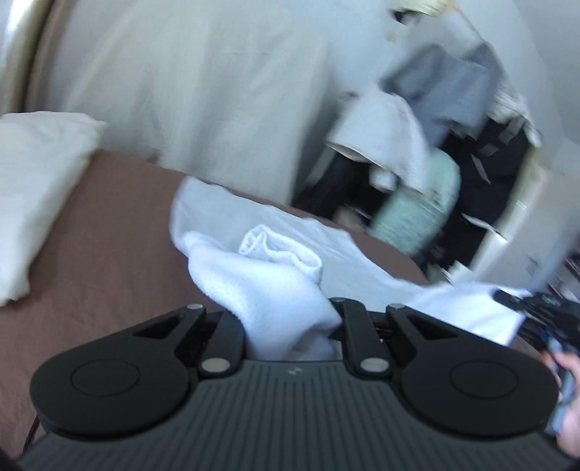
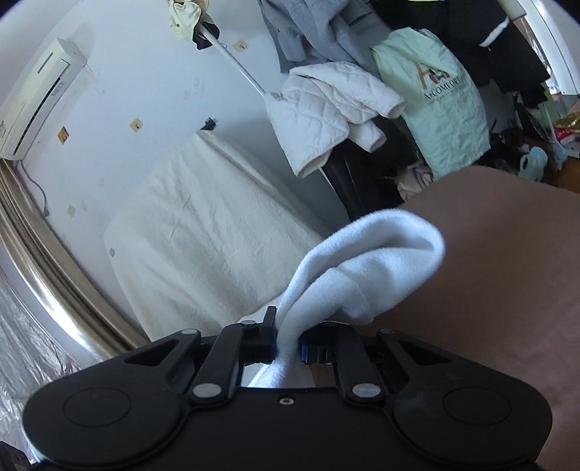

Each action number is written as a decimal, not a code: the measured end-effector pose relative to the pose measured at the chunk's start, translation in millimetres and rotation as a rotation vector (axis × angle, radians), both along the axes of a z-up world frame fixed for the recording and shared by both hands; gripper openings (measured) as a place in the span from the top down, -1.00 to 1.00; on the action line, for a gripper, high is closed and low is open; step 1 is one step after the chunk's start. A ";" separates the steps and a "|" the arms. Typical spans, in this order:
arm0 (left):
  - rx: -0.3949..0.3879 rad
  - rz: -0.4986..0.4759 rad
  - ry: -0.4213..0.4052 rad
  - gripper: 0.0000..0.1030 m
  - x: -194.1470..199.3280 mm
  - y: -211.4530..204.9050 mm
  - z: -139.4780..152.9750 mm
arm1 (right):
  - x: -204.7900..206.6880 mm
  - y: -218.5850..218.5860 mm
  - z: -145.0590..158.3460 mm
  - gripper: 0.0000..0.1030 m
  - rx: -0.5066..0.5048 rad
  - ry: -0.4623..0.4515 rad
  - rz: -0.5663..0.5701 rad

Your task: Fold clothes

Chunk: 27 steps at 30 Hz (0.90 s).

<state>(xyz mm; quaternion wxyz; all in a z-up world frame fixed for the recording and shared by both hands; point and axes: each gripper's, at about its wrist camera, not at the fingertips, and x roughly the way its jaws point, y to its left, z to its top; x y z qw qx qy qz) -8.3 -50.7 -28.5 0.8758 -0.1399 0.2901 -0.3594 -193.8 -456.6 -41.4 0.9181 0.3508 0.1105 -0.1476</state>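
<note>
Both grippers are clenched on the white garment (image 1: 261, 290), each pinching a bunched edge, probably to lift it off the brown bed (image 1: 108, 235) and spread it for folding. The left gripper (image 1: 290, 326) view shows cloth trailing across the bed to the right gripper (image 1: 536, 308) (blurred); the right gripper (image 2: 288, 347) view shows only its own fold (image 2: 380, 261) held up above the bed

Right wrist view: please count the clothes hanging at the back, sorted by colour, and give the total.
White quilted jacket: 1
Mint green printed garment: 1
Grey garment: 1
Black garments: cannot be counted, they merge together
Total that can be told apart: 3
</note>
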 end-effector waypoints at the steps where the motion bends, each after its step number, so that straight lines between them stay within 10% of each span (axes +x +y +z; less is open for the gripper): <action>1: 0.008 -0.037 -0.006 0.77 -7.9 3.2 0.9 | -7.2 2.1 -1.6 0.72 0.004 0.009 0.002; 15: 0.051 -0.101 0.121 0.77 -69.1 54.2 -3.7 | -95.7 45.8 13.1 0.72 0.007 0.073 -0.001; 19: 0.182 -0.122 0.046 0.77 -46.2 28.1 -31.3 | -68.8 48.2 -11.1 0.72 0.003 0.165 -0.023; 27: 0.089 -0.107 0.258 0.76 64.9 2.1 -52.2 | 26.0 17.0 -25.8 0.73 0.042 0.173 0.026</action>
